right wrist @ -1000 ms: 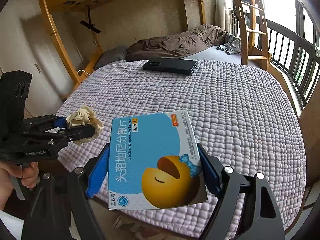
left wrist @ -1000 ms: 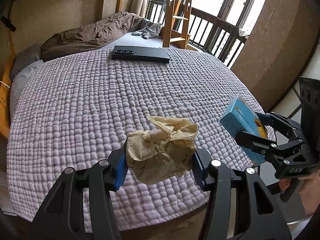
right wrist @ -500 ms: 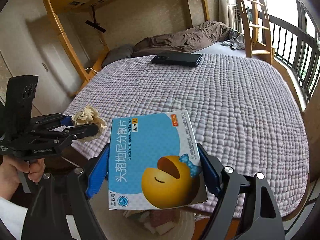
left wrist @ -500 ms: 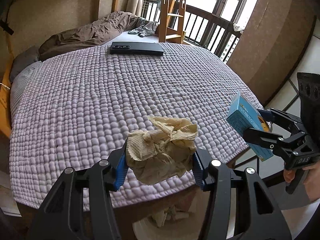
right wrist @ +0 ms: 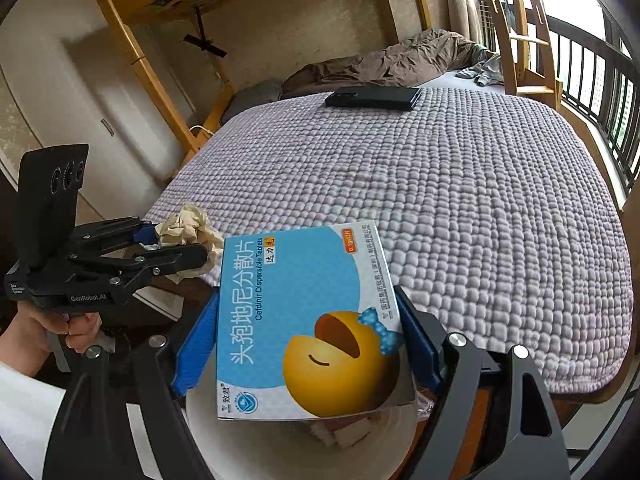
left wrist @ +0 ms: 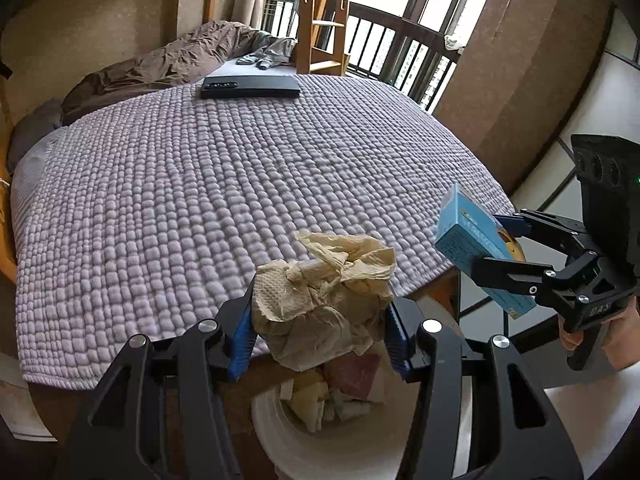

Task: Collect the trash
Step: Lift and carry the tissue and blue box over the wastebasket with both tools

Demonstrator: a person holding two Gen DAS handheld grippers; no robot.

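My left gripper [left wrist: 320, 332] is shut on a crumpled beige paper wad [left wrist: 324, 300], held just past the table's front edge, above a white trash bin [left wrist: 272, 440] that holds scraps. My right gripper [right wrist: 308, 340] is shut on a blue tablet box [right wrist: 304, 320] with a yellow cartoon face, held over the same white bin [right wrist: 208, 436]. The left wrist view shows the blue box [left wrist: 476, 256] and right gripper [left wrist: 520, 264] at the right. The right wrist view shows the wad [right wrist: 188, 228] and left gripper [right wrist: 168, 244] at the left.
A table covered by a lilac quilted cloth [left wrist: 200, 200] stretches ahead. A black phone [left wrist: 250, 87] lies at its far edge, also seen from the right wrist [right wrist: 372, 98]. A bunk bed with a brown duvet [left wrist: 168, 60], a wooden ladder and a balcony railing stand behind.
Both grippers have pulled back from the table with their loads. The table's front edge and the white bin below it have come into view under both.
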